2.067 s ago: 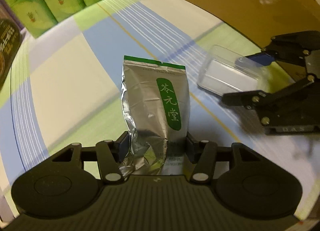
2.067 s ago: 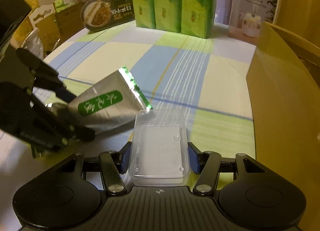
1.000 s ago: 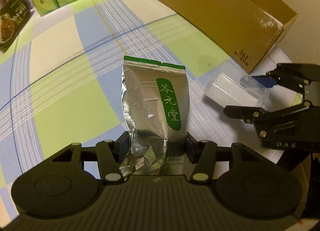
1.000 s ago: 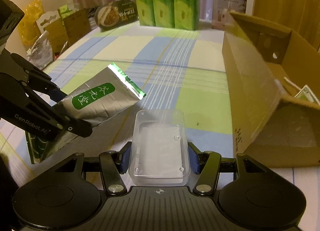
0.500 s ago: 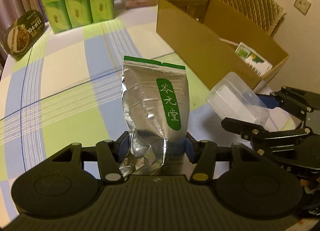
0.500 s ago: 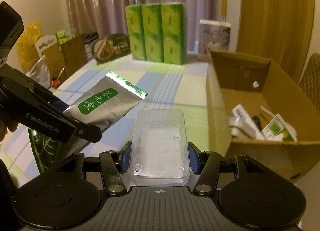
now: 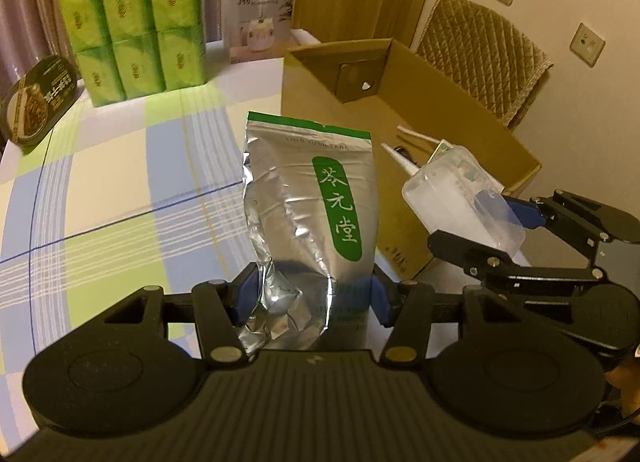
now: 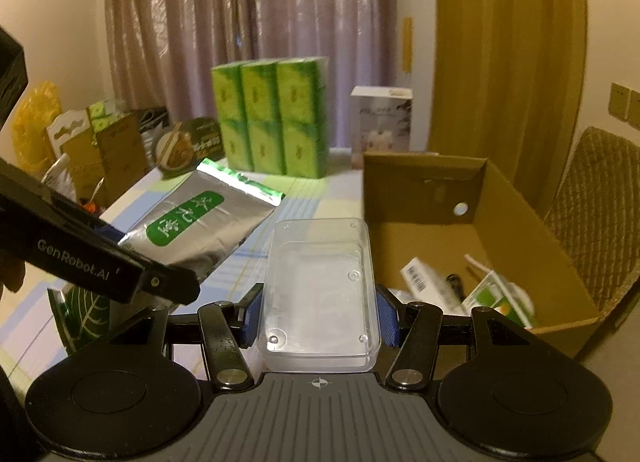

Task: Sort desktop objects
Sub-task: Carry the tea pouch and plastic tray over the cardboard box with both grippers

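My left gripper point(image 7: 310, 298) is shut on the crumpled bottom of a silver foil pouch point(image 7: 308, 198) with a green label, held up above the checked tablecloth point(image 7: 120, 182). My right gripper point(image 8: 318, 316) is shut on a clear plastic box point(image 8: 320, 286), also lifted off the table. In the left wrist view the clear plastic box point(image 7: 460, 198) and right gripper point(image 7: 500, 230) hang at the right, over the near corner of an open cardboard box point(image 7: 400, 102). From the right wrist the foil pouch point(image 8: 200, 226) shows at the left, clamped in the left gripper point(image 8: 132, 258).
The cardboard box point(image 8: 500, 230) holds several small packages. Green tissue packs point(image 7: 132, 30), a white carton point(image 7: 260, 18) and a noodle bowl point(image 7: 36, 98) stand at the table's far side. A quilted chair point(image 7: 480, 50) is behind the box. A green leaf-print packet point(image 8: 80, 318) lies below the left gripper.
Both grippers have risen with their loads and tilted up. The table has dropped away, and the cardboard box's inside, the curtain and the wall have come into view.
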`<action>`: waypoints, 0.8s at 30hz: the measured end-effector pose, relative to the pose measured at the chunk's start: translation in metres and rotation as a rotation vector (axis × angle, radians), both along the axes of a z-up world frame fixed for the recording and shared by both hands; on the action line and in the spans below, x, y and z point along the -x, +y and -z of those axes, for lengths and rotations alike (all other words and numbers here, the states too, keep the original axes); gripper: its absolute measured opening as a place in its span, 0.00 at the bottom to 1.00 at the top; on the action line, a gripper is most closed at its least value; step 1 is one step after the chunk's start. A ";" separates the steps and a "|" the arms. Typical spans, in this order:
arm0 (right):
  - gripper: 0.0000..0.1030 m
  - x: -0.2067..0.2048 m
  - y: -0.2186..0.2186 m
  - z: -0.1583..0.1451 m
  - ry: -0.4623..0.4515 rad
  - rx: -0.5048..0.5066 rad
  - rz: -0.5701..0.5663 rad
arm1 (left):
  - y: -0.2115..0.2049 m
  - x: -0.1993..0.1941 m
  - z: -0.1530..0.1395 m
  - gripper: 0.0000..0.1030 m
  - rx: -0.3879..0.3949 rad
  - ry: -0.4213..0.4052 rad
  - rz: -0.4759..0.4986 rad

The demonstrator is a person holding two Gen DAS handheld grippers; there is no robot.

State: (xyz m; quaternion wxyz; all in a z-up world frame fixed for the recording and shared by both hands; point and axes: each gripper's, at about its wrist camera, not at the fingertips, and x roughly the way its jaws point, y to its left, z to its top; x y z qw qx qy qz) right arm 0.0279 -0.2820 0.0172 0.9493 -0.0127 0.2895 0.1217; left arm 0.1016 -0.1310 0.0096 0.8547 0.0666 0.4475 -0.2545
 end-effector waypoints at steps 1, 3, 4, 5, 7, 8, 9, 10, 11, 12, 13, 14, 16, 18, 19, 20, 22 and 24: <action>0.52 -0.001 -0.003 -0.002 -0.004 -0.002 0.006 | -0.003 0.000 -0.001 0.49 0.003 -0.001 0.003; 0.52 -0.002 -0.010 -0.006 -0.012 -0.005 0.018 | -0.010 0.000 -0.003 0.49 0.006 -0.003 0.010; 0.52 -0.002 -0.013 -0.007 -0.015 -0.008 0.024 | -0.013 0.000 -0.005 0.49 0.007 -0.004 0.013; 0.52 -0.003 -0.016 -0.009 -0.018 -0.009 0.031 | -0.016 0.000 -0.006 0.49 0.008 -0.005 0.016; 0.52 -0.005 -0.023 -0.011 -0.023 -0.011 0.044 | -0.022 0.000 -0.008 0.49 0.010 -0.008 0.022; 0.52 -0.006 -0.027 -0.012 -0.026 -0.011 0.051 | -0.026 -0.001 -0.009 0.49 0.011 -0.008 0.026; 0.52 -0.007 -0.030 -0.012 -0.028 -0.012 0.056 | -0.028 -0.001 -0.009 0.49 0.011 -0.008 0.028; 0.52 -0.008 -0.034 -0.013 -0.030 -0.012 0.062 | -0.031 -0.001 -0.010 0.49 0.013 -0.008 0.030; 0.52 -0.009 -0.038 -0.014 -0.031 -0.012 0.068 | -0.034 -0.002 -0.011 0.49 0.015 -0.007 0.031; 0.52 -0.010 -0.041 -0.014 -0.033 -0.013 0.074 | -0.036 -0.002 -0.011 0.49 0.017 -0.005 0.032; 0.52 -0.010 -0.045 -0.014 -0.035 -0.012 0.079 | -0.039 -0.003 -0.011 0.49 0.021 -0.002 0.032; 0.52 -0.011 -0.048 -0.014 -0.036 -0.011 0.083 | -0.042 -0.004 -0.011 0.49 0.025 0.002 0.033; 0.52 -0.013 -0.056 -0.015 -0.038 -0.011 0.092 | -0.047 -0.007 -0.011 0.49 0.034 0.012 0.031; 0.52 -0.016 -0.064 -0.015 -0.038 -0.008 0.103 | -0.053 -0.009 -0.011 0.49 0.047 0.022 0.029; 0.52 -0.018 -0.069 -0.015 -0.040 -0.006 0.109 | -0.056 -0.010 -0.012 0.49 0.054 0.028 0.028; 0.52 -0.021 -0.073 -0.015 -0.041 -0.003 0.116 | -0.059 -0.012 -0.012 0.49 0.060 0.032 0.027; 0.52 -0.024 -0.082 -0.016 -0.043 0.001 0.130 | -0.067 -0.015 -0.013 0.49 0.072 0.038 0.025; 0.52 -0.029 -0.092 -0.016 -0.043 0.004 0.144 | -0.074 -0.018 -0.014 0.49 0.080 0.039 0.026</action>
